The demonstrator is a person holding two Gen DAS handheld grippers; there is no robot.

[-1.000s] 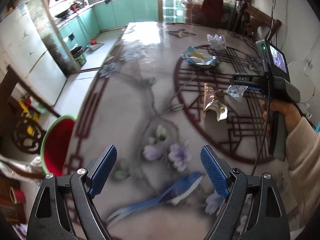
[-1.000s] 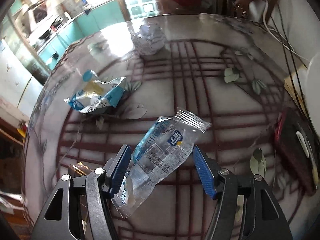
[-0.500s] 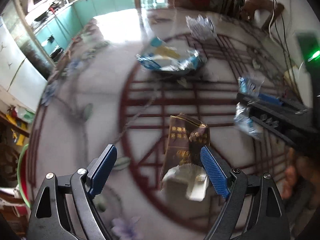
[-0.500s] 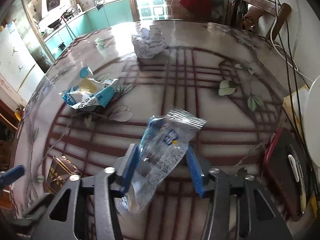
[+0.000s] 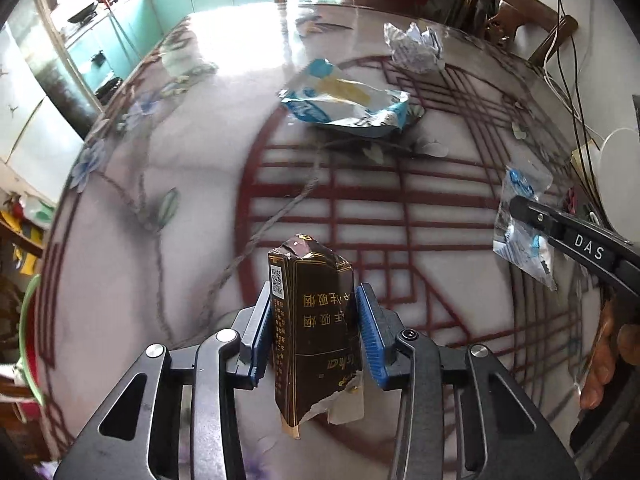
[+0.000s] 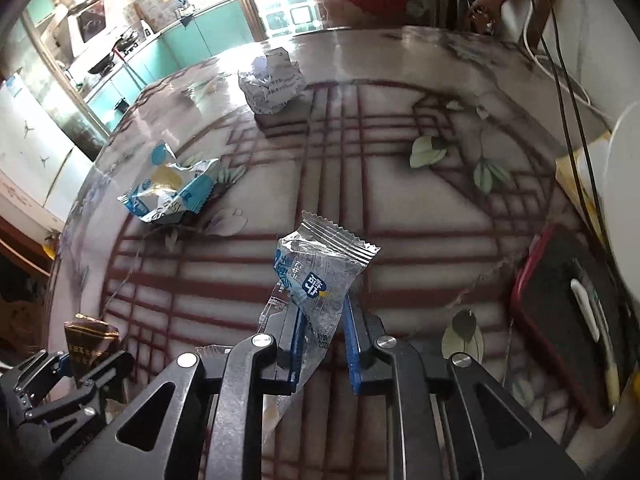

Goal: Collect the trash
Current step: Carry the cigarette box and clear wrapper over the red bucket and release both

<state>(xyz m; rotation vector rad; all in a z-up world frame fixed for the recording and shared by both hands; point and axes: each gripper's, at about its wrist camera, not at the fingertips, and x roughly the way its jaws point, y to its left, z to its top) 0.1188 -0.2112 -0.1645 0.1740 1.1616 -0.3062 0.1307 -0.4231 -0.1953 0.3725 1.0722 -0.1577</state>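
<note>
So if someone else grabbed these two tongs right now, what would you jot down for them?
Left tongs: jaws have just been closing, now gripping the torn dark cigarette pack.
Right tongs: shut on the clear blue-printed wrapper.
Still lying on the table: the blue and white snack bag and, beyond it, the crumpled white paper ball.
Done: two pieces gripped, neither binned yet.
Left: drop both, probably into the green-rimmed tub off the table's left edge, then fetch the other two.
</note>
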